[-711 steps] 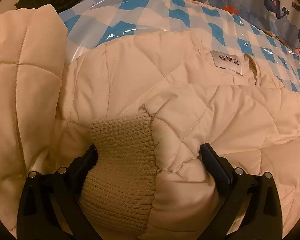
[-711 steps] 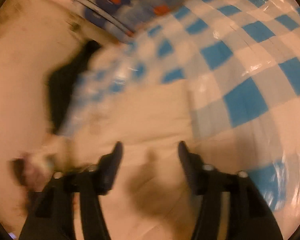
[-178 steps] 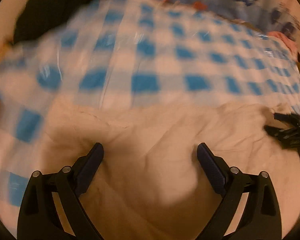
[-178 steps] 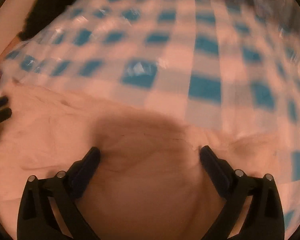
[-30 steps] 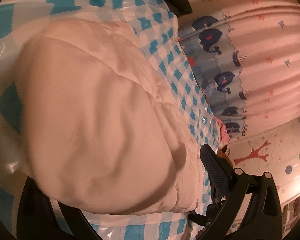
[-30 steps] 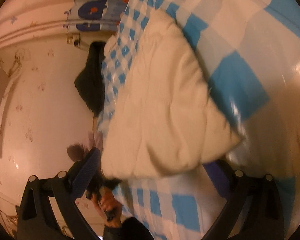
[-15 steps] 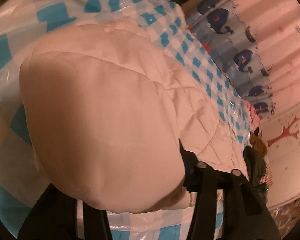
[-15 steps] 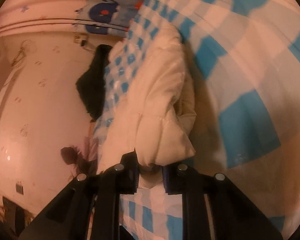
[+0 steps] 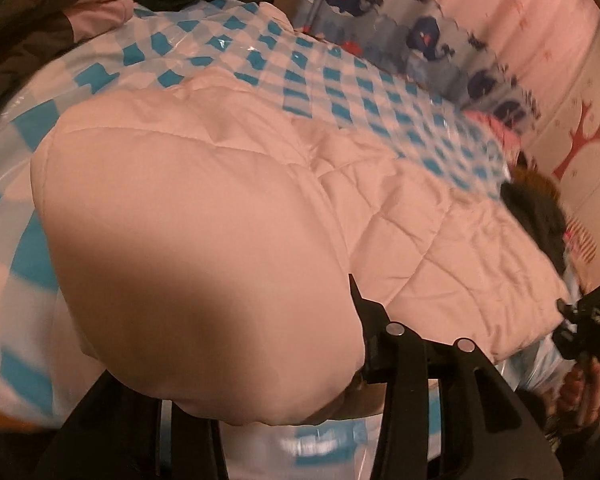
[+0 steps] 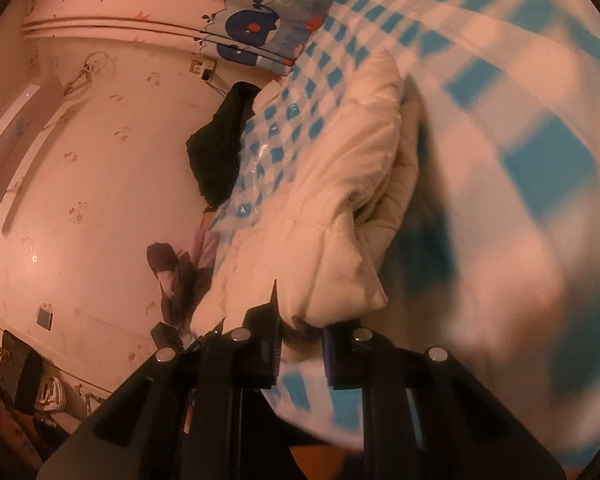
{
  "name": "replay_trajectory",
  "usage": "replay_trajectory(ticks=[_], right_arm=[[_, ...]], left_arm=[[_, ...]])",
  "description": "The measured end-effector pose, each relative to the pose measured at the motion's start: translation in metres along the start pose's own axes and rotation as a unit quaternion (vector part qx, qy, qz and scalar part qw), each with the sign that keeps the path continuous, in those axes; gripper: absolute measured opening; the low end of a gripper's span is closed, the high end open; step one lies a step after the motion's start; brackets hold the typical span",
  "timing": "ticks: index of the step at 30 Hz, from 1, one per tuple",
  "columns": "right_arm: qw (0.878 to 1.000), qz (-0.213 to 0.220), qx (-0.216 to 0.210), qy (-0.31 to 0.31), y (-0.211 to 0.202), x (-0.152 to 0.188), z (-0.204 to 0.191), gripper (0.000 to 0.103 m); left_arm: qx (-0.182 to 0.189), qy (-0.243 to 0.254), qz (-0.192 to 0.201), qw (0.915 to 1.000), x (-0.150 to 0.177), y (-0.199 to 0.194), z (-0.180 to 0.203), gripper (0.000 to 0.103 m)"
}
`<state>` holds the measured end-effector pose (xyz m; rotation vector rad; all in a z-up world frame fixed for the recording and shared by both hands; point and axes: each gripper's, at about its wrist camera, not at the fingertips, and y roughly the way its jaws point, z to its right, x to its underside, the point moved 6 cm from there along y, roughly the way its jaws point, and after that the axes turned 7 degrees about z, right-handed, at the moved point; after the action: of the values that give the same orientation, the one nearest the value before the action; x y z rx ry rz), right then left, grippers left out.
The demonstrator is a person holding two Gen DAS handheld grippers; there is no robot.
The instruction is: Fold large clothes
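The cream quilted jacket [image 9: 412, 232] lies folded on the blue-and-white checked cloth [image 9: 332, 80]. My left gripper [image 9: 268, 384] is shut on the jacket's near left end, whose puffed fabric [image 9: 188, 248] bulges over and hides its left finger. My right gripper [image 10: 300, 344] is shut on the jacket's [image 10: 340, 208] other end, pinching the quilted edge between both fingers. The right gripper also shows in the left wrist view [image 9: 584, 328] at the far right.
A black garment [image 10: 220, 152] lies at the far end of the cloth by the wall. A whale-print curtain [image 9: 420, 36] hangs behind. Pink and brown clothes [image 9: 72, 20] sit at the upper left. A dark furry item [image 9: 540, 208] lies at the right.
Both grippers went from open to shut on the jacket's two ends. The views have tilted and the jacket ends have lifted slightly.
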<state>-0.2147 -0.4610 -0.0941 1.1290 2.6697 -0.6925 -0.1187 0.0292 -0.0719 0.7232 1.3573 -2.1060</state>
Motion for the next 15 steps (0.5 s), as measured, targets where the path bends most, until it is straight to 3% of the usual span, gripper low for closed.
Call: replay_trajectory(ticks=[3,6,8,10,13,15], right_arm=[[1.000,-0.007,0.012,0.006,-0.016,0.017,0.014,0.018],[0.999,-0.013,0.023,0.019,-0.018,0.021,0.027,0.027],[0.999,-0.015,0.020,0.027,-0.015,0.020,0.031,0.048],[0.999,-0.017,0.024,0.032,-0.010,0.019,0.034,0.059],[0.999,-0.008,0.016,0.044,-0.007,0.016,0.037,0.059],[0.999,0.002,0.015,0.047,-0.007,0.013,0.039,0.049]], left_arm=[[-0.017,0.028,0.003,0.9994,0.017,-0.016,0.012,0.040],[-0.034,0.052,0.008,0.9981,0.023,-0.023,0.021,0.041],[-0.038,0.057,0.010,0.9976,0.026,-0.026,0.024,0.041],[-0.041,0.059,0.012,0.9973,0.027,-0.029,0.024,0.041],[-0.045,0.066,0.014,0.9967,0.027,-0.029,0.027,0.041],[-0.048,0.071,0.017,0.9961,0.027,-0.030,0.028,0.041]])
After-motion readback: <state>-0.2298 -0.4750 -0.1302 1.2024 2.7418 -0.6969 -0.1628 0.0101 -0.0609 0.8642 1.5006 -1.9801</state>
